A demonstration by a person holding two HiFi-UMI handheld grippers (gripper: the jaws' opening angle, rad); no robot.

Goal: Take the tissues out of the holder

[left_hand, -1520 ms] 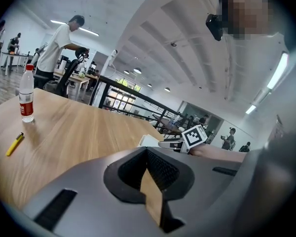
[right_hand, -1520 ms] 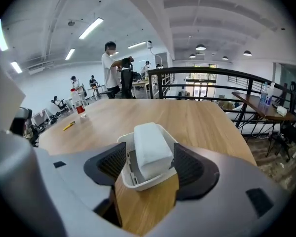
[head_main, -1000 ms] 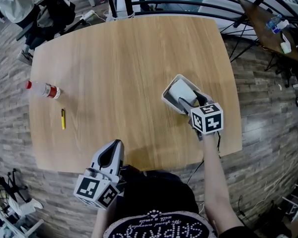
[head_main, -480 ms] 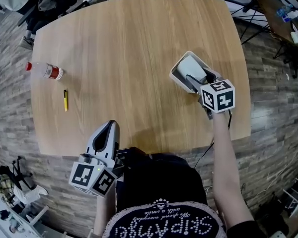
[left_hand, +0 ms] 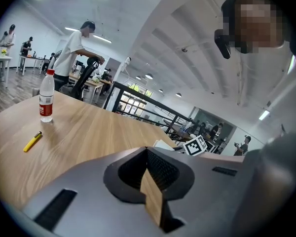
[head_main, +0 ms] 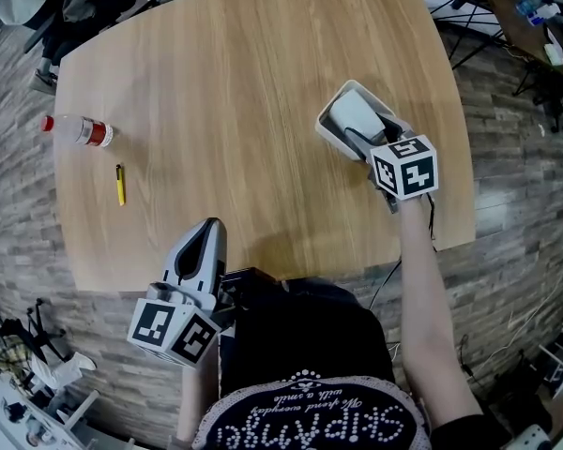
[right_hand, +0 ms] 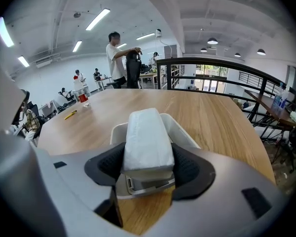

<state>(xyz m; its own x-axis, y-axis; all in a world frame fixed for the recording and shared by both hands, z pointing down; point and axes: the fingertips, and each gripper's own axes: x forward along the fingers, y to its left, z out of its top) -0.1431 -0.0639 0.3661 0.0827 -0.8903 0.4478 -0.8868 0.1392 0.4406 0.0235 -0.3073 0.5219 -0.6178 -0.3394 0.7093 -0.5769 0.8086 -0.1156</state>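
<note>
At the far left of the desk (head_main: 244,82) we saw a clear bottle (head_main: 80,131) with a red cap and a red label, standing upright in the left tool view, and just beside it, nearer to us, a small yellow pen (head_main: 120,185) lying flat on the wood. Both were well apart from everything else. Next came the left tool (head_main: 209,230), held over the near edge of the desk. In its own view its jaws met along their length, with nothing between them, and only a sliver of the desk top showed in the notch below them. The bulk of the desk in the middle was bare wood. Over on the right side stood the white holder (head_main: 330,142), an open tray with rounded corners, sitting at an angle to the desk edge. Inside it lay the tissues (head_main: 355,115), one soft white wrapped pack that filled most of the tray and rose above its rim. The right tool (head_main: 364,141) reached in from the near side, its marker cube above the person's wrist. In the right tool view its two dark pads pressed against the left and right sides of the pack's near end, so the jaws were closed onto the tissues, which lay within the holder's walls.
</note>
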